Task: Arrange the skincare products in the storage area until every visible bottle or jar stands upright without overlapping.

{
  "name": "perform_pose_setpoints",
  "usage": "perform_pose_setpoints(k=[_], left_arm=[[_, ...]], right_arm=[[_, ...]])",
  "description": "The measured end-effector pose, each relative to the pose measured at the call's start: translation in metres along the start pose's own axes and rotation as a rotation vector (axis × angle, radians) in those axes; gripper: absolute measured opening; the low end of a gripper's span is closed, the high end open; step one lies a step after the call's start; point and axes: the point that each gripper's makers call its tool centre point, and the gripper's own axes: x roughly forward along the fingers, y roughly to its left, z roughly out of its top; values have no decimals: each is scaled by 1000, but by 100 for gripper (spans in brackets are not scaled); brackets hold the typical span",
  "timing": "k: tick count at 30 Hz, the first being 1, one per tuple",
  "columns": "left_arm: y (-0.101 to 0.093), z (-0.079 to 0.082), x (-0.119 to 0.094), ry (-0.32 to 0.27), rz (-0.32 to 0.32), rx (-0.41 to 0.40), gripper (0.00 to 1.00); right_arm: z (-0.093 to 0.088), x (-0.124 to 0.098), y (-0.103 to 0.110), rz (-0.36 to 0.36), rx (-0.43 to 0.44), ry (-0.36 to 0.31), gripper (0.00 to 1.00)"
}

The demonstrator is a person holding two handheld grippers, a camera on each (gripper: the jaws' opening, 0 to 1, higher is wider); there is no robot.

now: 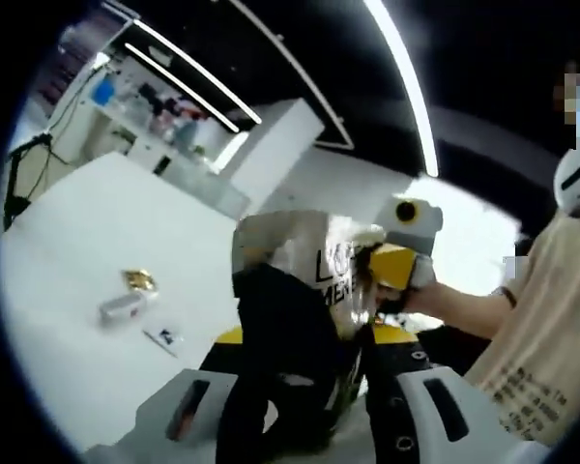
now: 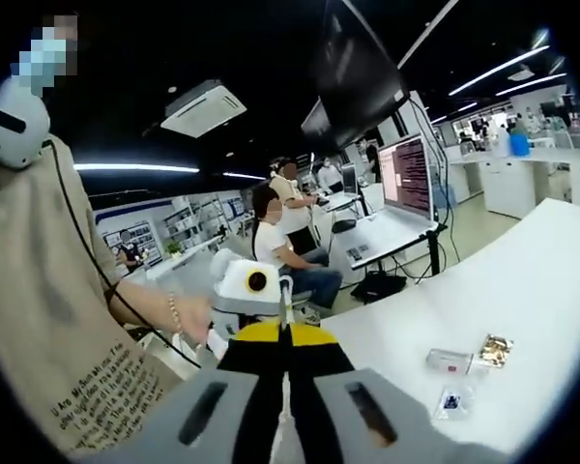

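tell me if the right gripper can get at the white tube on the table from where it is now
Probably yes. In the right gripper view the white tube lies on the open white table, right of the right gripper, with only a gold packet and a small sachet beside it. Its jaws look closed and must open.

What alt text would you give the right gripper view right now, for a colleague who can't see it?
The right gripper, jaws shut on nothing, points over a white table where a small tube, a gold packet and a clear sachet lie flat. The left gripper enters from the left, held in a hand.
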Motion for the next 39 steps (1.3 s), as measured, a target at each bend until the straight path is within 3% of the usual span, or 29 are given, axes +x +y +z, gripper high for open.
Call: perform_pose_setpoints(k=[3,11,21,24,27,31,36,39], left_arm=[[1,-1,-3,-6,23,-4,25],[12,-4,2,-13,138,-103,20],[10,-4,8,1,150,-172,16],[5,-2,13,3,117,-184,13],[-6,5,18,-27,34,-245,7],[-14,11,22,-34,-18,-239,5],[-25,22,27,-34,-92,-252,4],[-27,29,28,-37,-121,-275,3]], right_arm=[[-2,4,-8,-37,12,11,1],[-12,10,-26,-145,50,57,1],[-14,1,-33,-245,44,70,1],[-13,-3,-34,-269,35,63,1],[-8,-9,-35,-277,13,41,1],[1,-18,-37,-285,-2,8,5],[8,-31,-38,-288,48,-42,11],[5,-36,-38,-288,63,-38,15]])
